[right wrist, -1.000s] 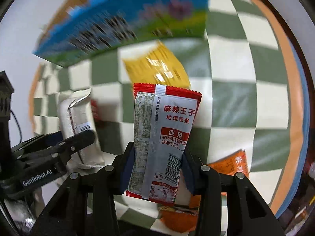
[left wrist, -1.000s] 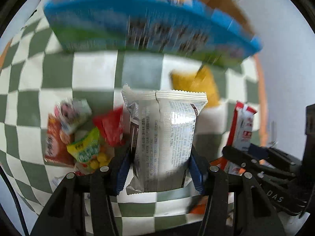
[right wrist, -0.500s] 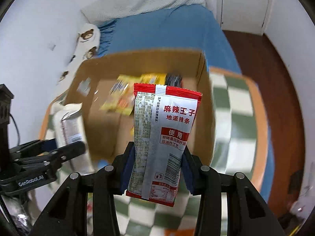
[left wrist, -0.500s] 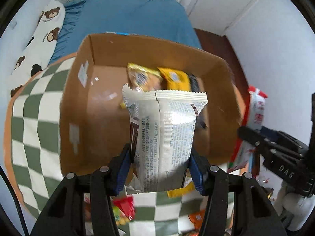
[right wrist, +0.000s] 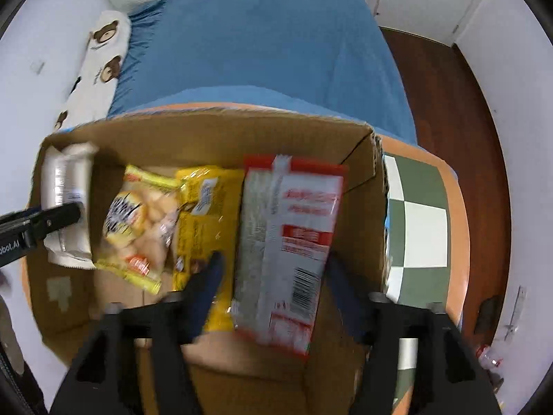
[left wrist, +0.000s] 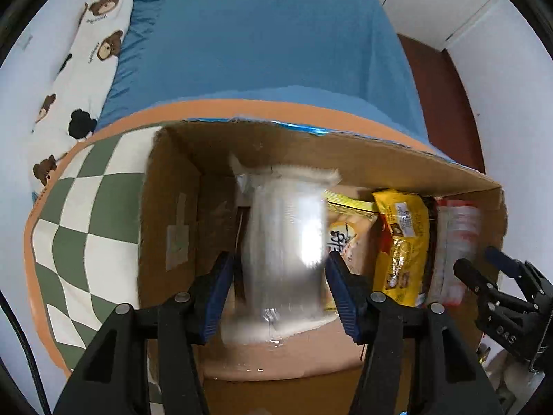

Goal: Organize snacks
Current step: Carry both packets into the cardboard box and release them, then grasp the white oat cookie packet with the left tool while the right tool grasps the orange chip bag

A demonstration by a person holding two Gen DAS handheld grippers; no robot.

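An open cardboard box stands on the checkered table. My left gripper has its jaws spread, and a blurred silver snack packet drops between them into the box's left end. My right gripper is open too, and the red-and-white snack packet falls free at the box's right end. A pale biscuit bag and a yellow bag lie in the middle of the box.
The green-and-white checkered cloth with an orange border covers the table. Behind it is a bed with a blue sheet and a bear-print pillow. Dark wooden floor lies to the right.
Both grippers moved down over the box and opened. The silver packet and the red-and-white packet left their jaws and are dropping into the box.
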